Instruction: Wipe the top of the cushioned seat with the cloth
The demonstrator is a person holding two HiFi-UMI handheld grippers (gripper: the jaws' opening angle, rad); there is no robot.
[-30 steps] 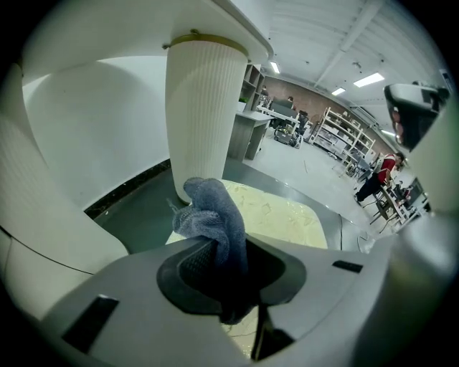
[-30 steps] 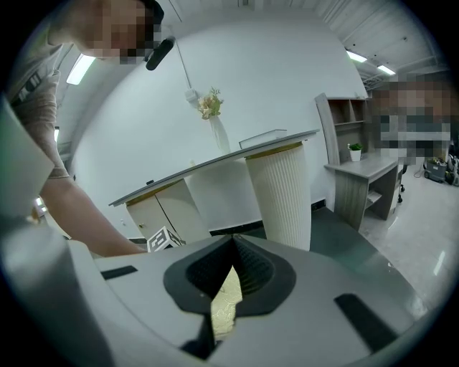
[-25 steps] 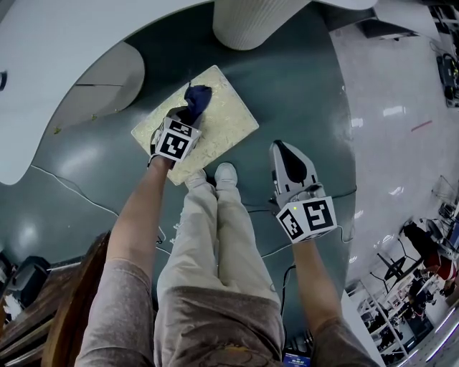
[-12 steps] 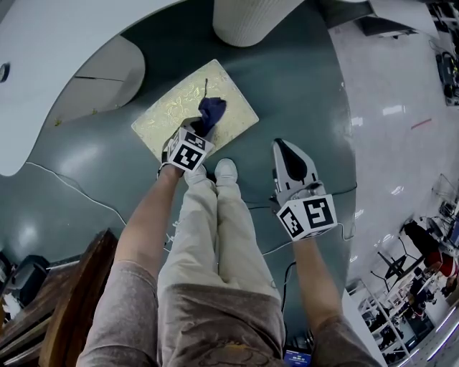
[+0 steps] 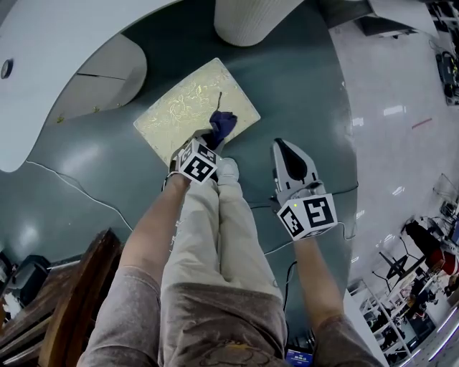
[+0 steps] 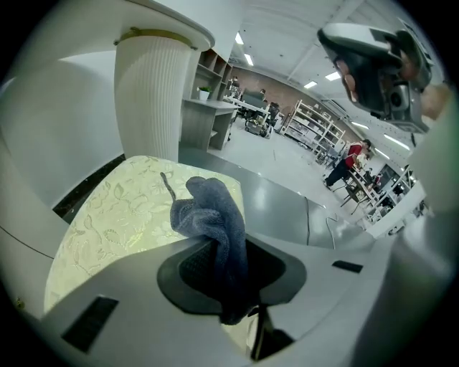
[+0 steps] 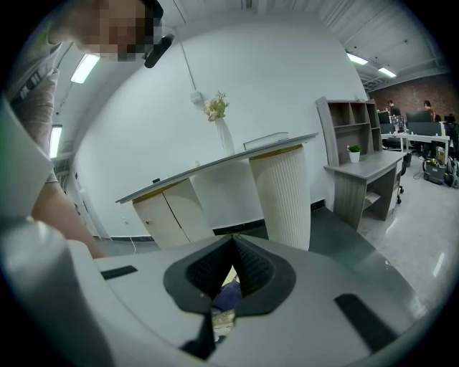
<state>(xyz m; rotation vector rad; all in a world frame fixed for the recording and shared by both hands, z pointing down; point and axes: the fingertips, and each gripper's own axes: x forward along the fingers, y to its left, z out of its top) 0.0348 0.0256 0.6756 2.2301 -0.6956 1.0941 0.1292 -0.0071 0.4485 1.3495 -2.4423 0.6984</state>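
A pale yellow cushioned seat point(image 5: 179, 107) with a leaf pattern stands on the dark floor in front of my feet. My left gripper point(image 5: 215, 132) is shut on a dark blue cloth point(image 5: 223, 124), which presses on the seat's near right corner. In the left gripper view the cloth point(image 6: 211, 222) bulges from the shut jaws over the seat point(image 6: 115, 215). My right gripper point(image 5: 288, 159) hangs off to the right of the seat, over the floor, with its jaws together and nothing in them. In the right gripper view the jaws of my right gripper point(image 7: 231, 276) meet.
A white ribbed column point(image 5: 251, 18) rises just behind the seat. A curved white counter point(image 5: 64, 43) runs along the left. A thin cable point(image 5: 79, 190) lies on the floor at the left. A wooden piece point(image 5: 64, 308) stands at my lower left. My shoes point(image 5: 226, 170) touch the seat's near edge.
My left gripper has dragged the cloth from the seat's far middle toward the near right corner. The right gripper has stayed where it was.
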